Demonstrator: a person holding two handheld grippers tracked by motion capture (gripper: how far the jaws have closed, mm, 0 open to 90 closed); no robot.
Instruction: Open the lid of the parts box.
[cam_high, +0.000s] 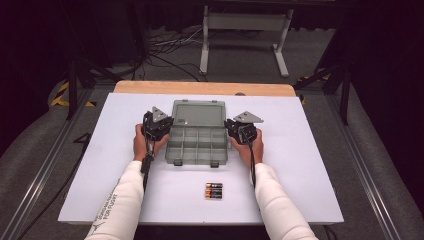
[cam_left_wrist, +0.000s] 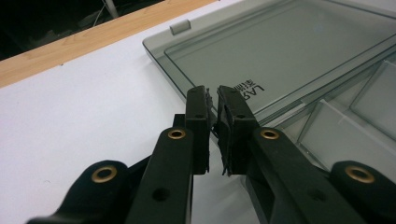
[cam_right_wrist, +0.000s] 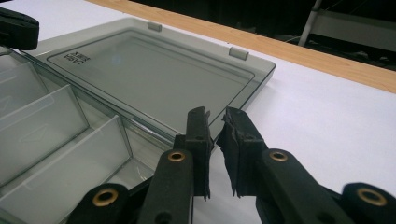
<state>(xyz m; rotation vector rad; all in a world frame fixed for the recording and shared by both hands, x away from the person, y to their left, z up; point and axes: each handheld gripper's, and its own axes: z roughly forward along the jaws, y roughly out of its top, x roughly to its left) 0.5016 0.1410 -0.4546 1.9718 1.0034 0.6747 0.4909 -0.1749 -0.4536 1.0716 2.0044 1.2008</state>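
A clear grey compartment box (cam_high: 196, 161) lies open in the middle of the white table, its lid (cam_high: 198, 113) folded flat toward the back. My left gripper (cam_high: 159, 125) rests at the box's left side by the hinge line. In the left gripper view its jaws (cam_left_wrist: 212, 99) stand almost together over the lid's (cam_left_wrist: 289, 51) left edge, nothing between them. My right gripper (cam_high: 241, 129) sits at the box's right side. Its jaws (cam_right_wrist: 215, 117) are nearly closed beside the lid's (cam_right_wrist: 154, 70) near corner, holding nothing. The dividers (cam_right_wrist: 56, 135) form several bare compartments.
A small cluster of batteries (cam_high: 213, 190) lies on the white sheet in front of the box. A wooden table edge (cam_high: 205, 88) runs along the back. A white metal stand (cam_high: 245, 30) and cables sit on the floor beyond.
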